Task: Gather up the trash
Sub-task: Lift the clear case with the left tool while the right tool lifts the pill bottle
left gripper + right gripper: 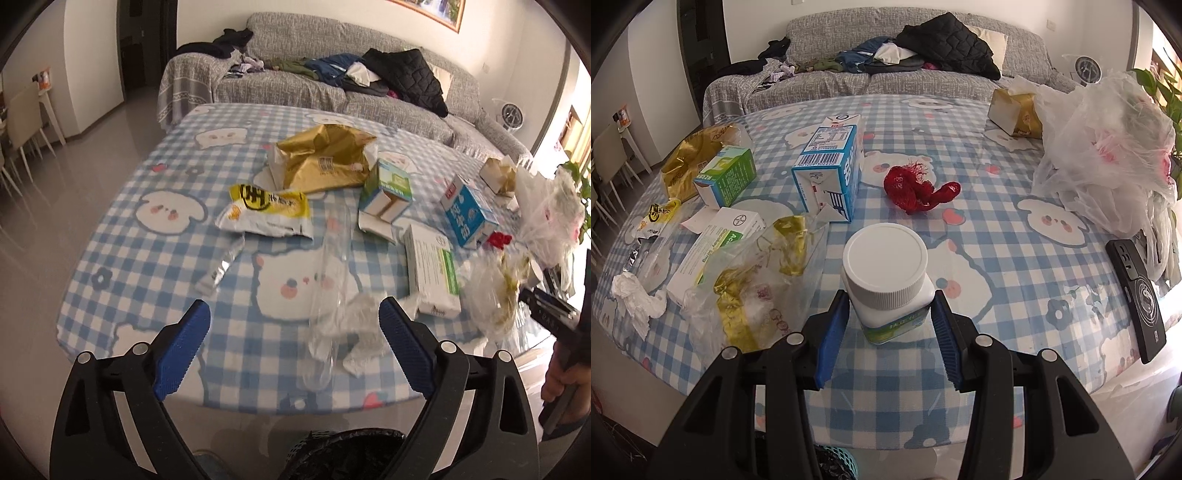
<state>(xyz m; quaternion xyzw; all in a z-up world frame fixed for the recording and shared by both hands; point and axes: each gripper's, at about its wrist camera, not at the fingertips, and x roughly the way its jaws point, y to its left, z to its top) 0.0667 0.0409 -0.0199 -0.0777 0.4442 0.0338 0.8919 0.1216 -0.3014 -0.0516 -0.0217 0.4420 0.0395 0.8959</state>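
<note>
Between the right jaws, clamped, a white-capped bottle (888, 280)

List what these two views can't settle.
- Bin: left view, cut off by the bottom edge and the left claw; contents unseen.
- Clear tube: left view, motion-blurred.
- Bottle label: right view, mostly behind the cap and right claw.
- Plastic bag: right view, contents too hazy.

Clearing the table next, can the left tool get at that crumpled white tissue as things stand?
Probably yes. The left tool is open and empty, and the crumpled tissue lies just ahead between its fingers, with only a clear plastic wrapper lying alongside it.
</note>
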